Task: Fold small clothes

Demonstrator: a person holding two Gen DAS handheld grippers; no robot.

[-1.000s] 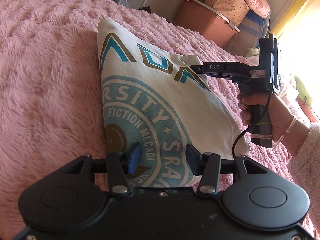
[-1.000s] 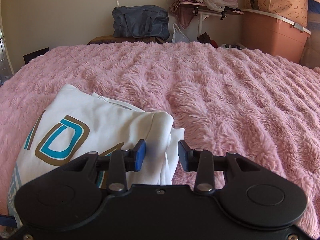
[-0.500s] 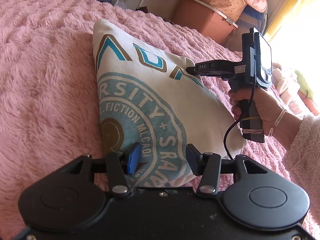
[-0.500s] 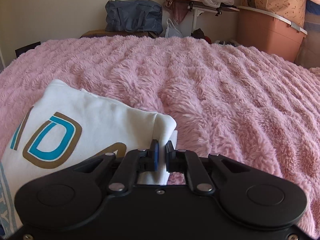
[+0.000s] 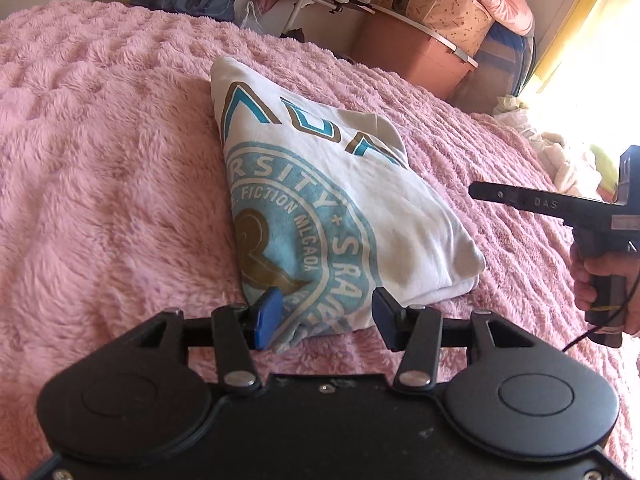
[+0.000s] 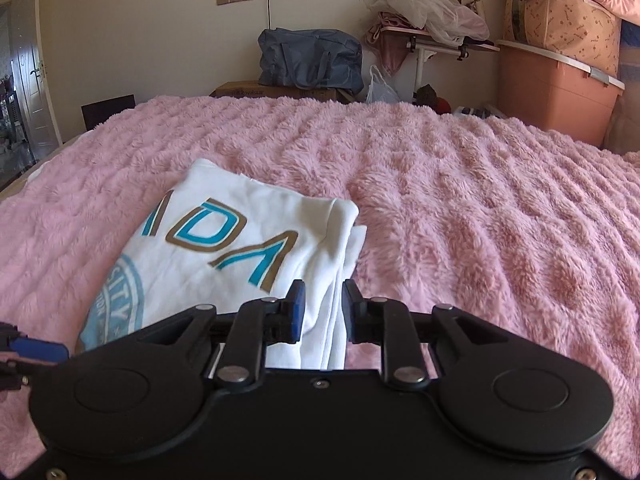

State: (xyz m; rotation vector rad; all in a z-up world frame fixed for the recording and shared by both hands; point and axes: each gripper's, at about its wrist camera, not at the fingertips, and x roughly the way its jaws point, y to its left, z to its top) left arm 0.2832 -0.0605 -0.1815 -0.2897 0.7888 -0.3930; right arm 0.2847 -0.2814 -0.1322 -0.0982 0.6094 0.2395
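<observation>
A folded white T-shirt [image 5: 344, 216] with a teal and gold round print lies flat on the pink fluffy blanket [image 5: 100, 168]. My left gripper [image 5: 326, 314] is open, its fingers at the shirt's near edge, not closed on it. My right gripper [image 6: 322, 310] is open, just above the shirt's [image 6: 224, 256] near edge with the layered edge between the fingers, not pinched. In the left wrist view the right gripper [image 5: 476, 191] shows at the right, held by a hand, clear of the shirt.
Beyond the bed stand a grey bag [image 6: 308, 58], a small folding table [image 6: 432, 40] with clothes, a salmon storage bin [image 6: 556, 92] and a patterned bag [image 6: 560, 26]. Loose light clothes [image 5: 560, 156] lie at the bed's right edge.
My right gripper shut on the shirt's folded edge, then opened and pulled back away from it. My left gripper stayed open at the near edge. The shirt now lies flat.
</observation>
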